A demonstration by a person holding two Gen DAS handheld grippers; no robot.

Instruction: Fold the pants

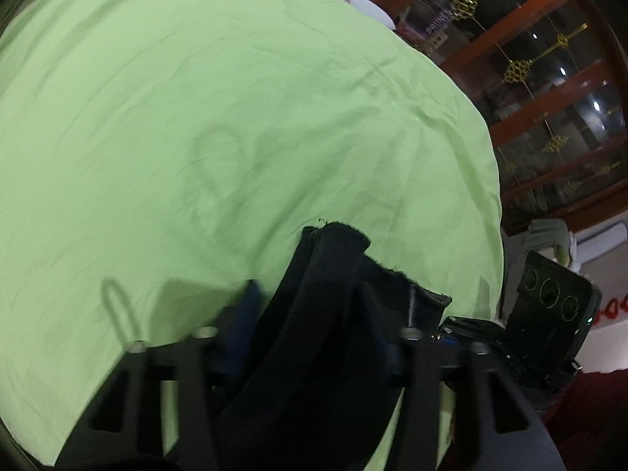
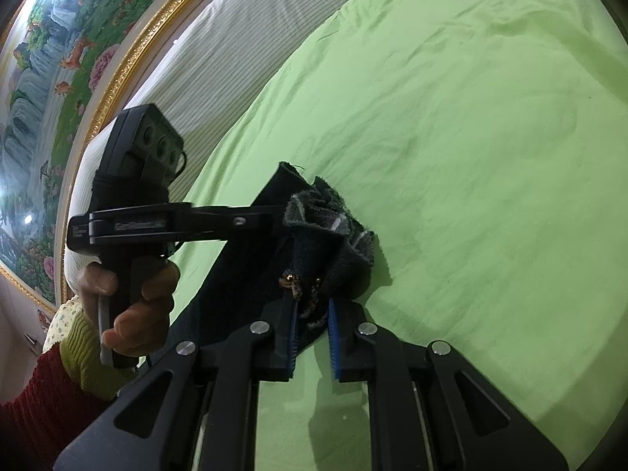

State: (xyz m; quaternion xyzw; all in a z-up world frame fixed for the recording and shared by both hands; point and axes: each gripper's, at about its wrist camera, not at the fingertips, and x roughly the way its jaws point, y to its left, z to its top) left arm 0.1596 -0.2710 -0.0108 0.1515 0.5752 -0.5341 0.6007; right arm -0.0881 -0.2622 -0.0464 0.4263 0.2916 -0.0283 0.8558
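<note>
gripping a bunched end of the dark pants point(image 2: 325, 243), the right gripper point(image 2: 312, 337) has its blue-padded jaws drawn narrow on the cloth near two small brass-coloured fastenings, low in the middle of its own view; the pants lie on a bed under a light green sheet point(image 2: 471, 137), rumpled into folds at the near end, with one dark strip running away toward 11 o'clock and another toward 7 o'clock; at 9 o'clock in that view the left gripper point(image 2: 271, 212) reaches in level from the side, its handle in a hand point(image 2: 129, 306) with a green cuff and red sleeve, its tip at the top edge of the bunched cloth; whether its pads press there this view does not settle; in the left wrist view the left gripper point(image 1: 314, 310) has a thick roll of the black pants point(image 1: 333, 274) standing between its jaws, which sit at a middling gap with the cloth filling it; the picture is blurred; at 4 o'clock there, the right gripper's body point(image 1: 549, 314) sits just beside the cloth; a wooden glass-fronted cabinet point(image 1: 549, 78) stands at 2 o'clock beyond the bed edge, and a gold-framed painting point(image 2: 59, 78) hangs at 10 o'clock in the right wrist view.
</note>
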